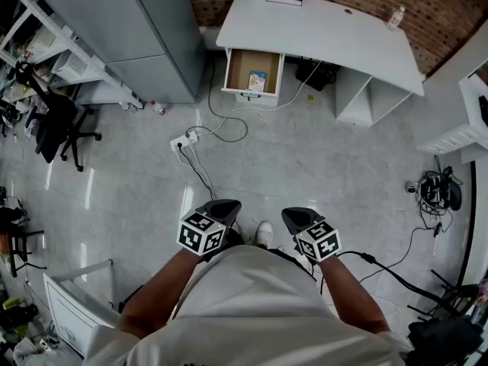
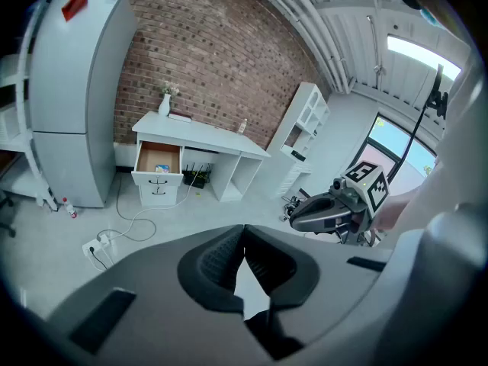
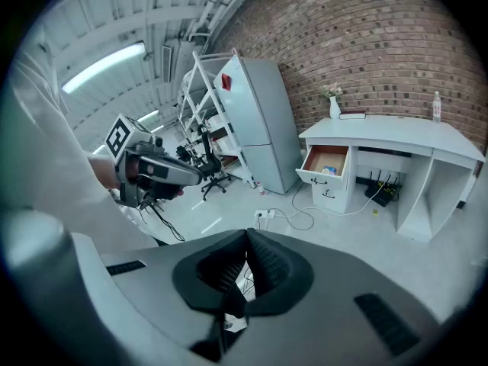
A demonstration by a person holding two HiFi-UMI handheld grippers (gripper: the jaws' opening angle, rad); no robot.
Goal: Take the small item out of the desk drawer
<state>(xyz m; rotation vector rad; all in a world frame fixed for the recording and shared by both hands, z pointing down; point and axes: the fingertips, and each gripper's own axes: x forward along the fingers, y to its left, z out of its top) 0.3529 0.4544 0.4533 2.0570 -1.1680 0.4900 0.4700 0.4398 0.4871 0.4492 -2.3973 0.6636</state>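
A white desk (image 1: 320, 33) stands against the brick wall far ahead. Its left drawer (image 1: 254, 72) is pulled open, and a small blue and yellow item (image 1: 257, 81) lies inside. The open drawer (image 2: 158, 160) also shows in the left gripper view, and the same drawer (image 3: 326, 160) in the right gripper view. My left gripper (image 1: 222, 209) and right gripper (image 1: 296, 218) are held close to my body, several steps short of the desk. Both are shut with nothing between their jaws. Left gripper (image 2: 244, 239) and right gripper (image 3: 247, 244) jaws meet at the tips.
A power strip (image 1: 185, 139) and cables (image 1: 221, 117) lie on the floor between me and the drawer. A grey cabinet (image 1: 145, 29) stands left of the desk, a black chair (image 1: 57, 128) further left. White shelves (image 1: 465, 120) and more cables (image 1: 435, 189) sit at right.
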